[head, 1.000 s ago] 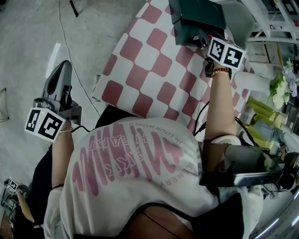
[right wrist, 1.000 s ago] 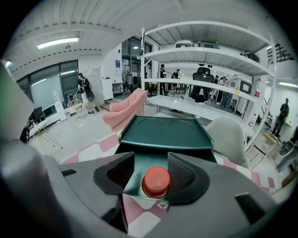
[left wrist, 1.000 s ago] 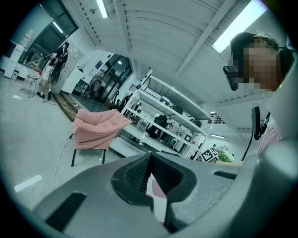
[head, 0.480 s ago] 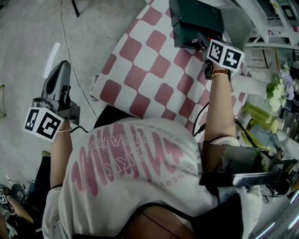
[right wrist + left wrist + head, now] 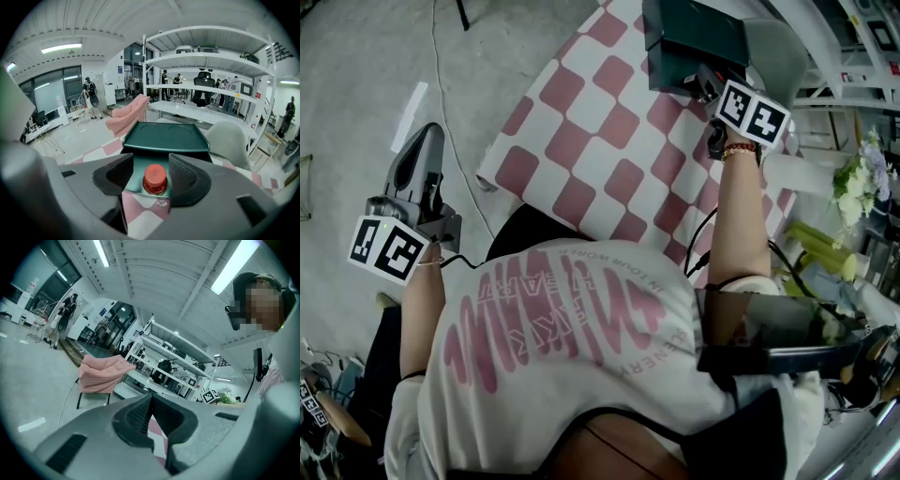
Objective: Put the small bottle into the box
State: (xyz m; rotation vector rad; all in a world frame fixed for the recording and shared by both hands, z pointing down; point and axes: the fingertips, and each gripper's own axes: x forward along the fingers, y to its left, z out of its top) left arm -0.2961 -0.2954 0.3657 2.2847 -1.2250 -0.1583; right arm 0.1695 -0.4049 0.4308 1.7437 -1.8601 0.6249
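Note:
The small bottle [image 5: 154,180], with a red cap, stands between my right gripper's [image 5: 152,176] jaws at the near edge of the dark green box [image 5: 164,138], whose lid is up. These jaws are opening and their pads stand apart from the cap on both sides. In the head view the right gripper [image 5: 705,82] reaches over the checkered table [image 5: 600,141] to the box [image 5: 694,33]; the bottle is hidden there. My left gripper [image 5: 420,155] is held off the table over the floor. Its jaws [image 5: 150,406] are shut with nothing between them.
A grey chair [image 5: 229,140] stands behind the box. White shelves [image 5: 206,89] and a pink-draped chair [image 5: 129,117] fill the room beyond. Flowers [image 5: 862,173] and clutter sit at the table's right. A cable [image 5: 441,84] runs across the floor at the left.
The head view has shifted slightly. The right gripper stays at the box and the left gripper stays raised at the left.

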